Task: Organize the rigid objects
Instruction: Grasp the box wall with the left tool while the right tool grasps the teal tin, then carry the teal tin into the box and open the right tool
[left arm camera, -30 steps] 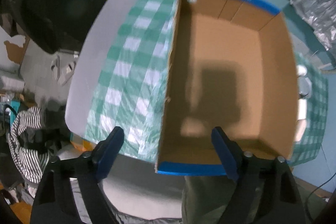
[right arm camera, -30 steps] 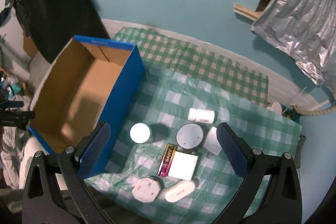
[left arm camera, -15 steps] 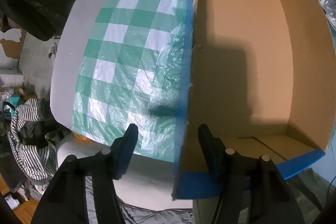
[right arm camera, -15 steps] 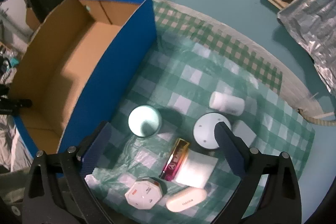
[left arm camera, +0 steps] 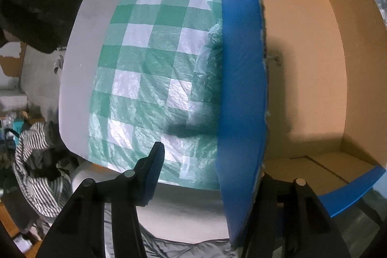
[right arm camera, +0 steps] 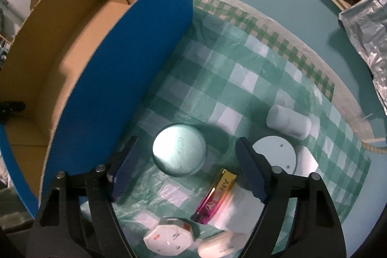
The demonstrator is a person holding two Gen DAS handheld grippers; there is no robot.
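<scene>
A cardboard box [left arm camera: 239, 64], blue outside and brown inside, stands on the green checked tablecloth [left arm camera: 154, 59]. My left gripper [left arm camera: 212, 161] points down astride its near wall. Its jaws are closing, with a gap still between the left finger [left arm camera: 152, 173] and the wall; the right finger is hidden inside the box. In the right wrist view the box [right arm camera: 116, 64] is on the left. My right gripper [right arm camera: 186, 140] hangs over a round can with a pale lid [right arm camera: 179, 151]. Its jaws are closing, the can between them untouched.
Beside the can lie a white disc [right arm camera: 275, 154], a white bottle on its side [right arm camera: 287, 121], a pink and gold pack [right arm camera: 216, 195], a white square box [right arm camera: 237, 209], an octagonal white case [right arm camera: 169, 239] and an oval case [right arm camera: 222, 247]. Striped cloth [left arm camera: 31, 161] lies beyond the table edge.
Both grippers have come down. The left one shifted onto the box's near wall and its jaws narrowed. The right one dropped toward the round can and its jaws narrowed.
</scene>
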